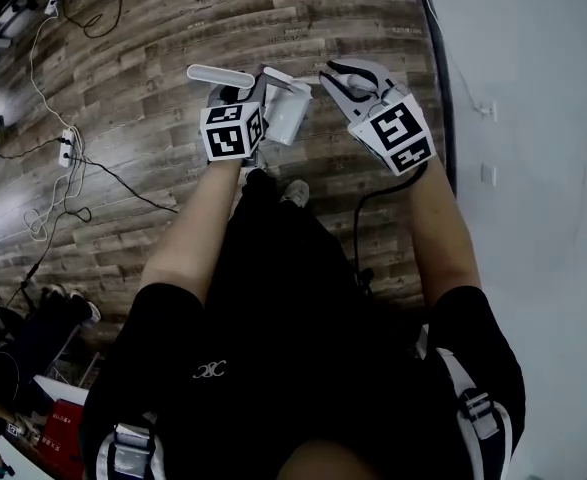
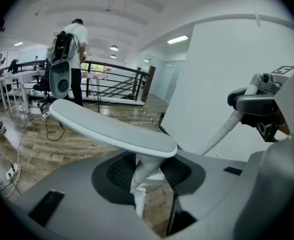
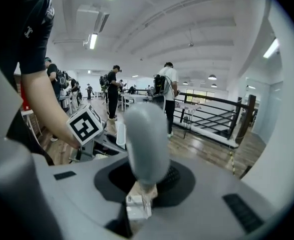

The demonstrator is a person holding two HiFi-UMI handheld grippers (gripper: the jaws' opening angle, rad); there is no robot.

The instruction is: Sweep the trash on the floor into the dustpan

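I look straight down at a wooden floor (image 1: 153, 58). My left gripper (image 1: 248, 88) is shut on the flat white handle (image 1: 220, 75) of a dustpan, whose white pan (image 1: 289, 116) hangs below near the floor. In the left gripper view the handle (image 2: 111, 131) lies across the jaws, its stem dropping between them. My right gripper (image 1: 353, 80) is shut on the rounded grey top of a broom handle (image 3: 145, 141); its white pole (image 2: 226, 130) slants down in the left gripper view. The broom head is hidden. No trash shows in any view.
A white wall (image 1: 533, 118) runs along the right, with a dark skirting strip at its foot. Cables and a power strip (image 1: 66, 146) lie on the floor at left. Several people (image 3: 111, 91) stand by desks and a black railing (image 3: 214, 119) farther off.
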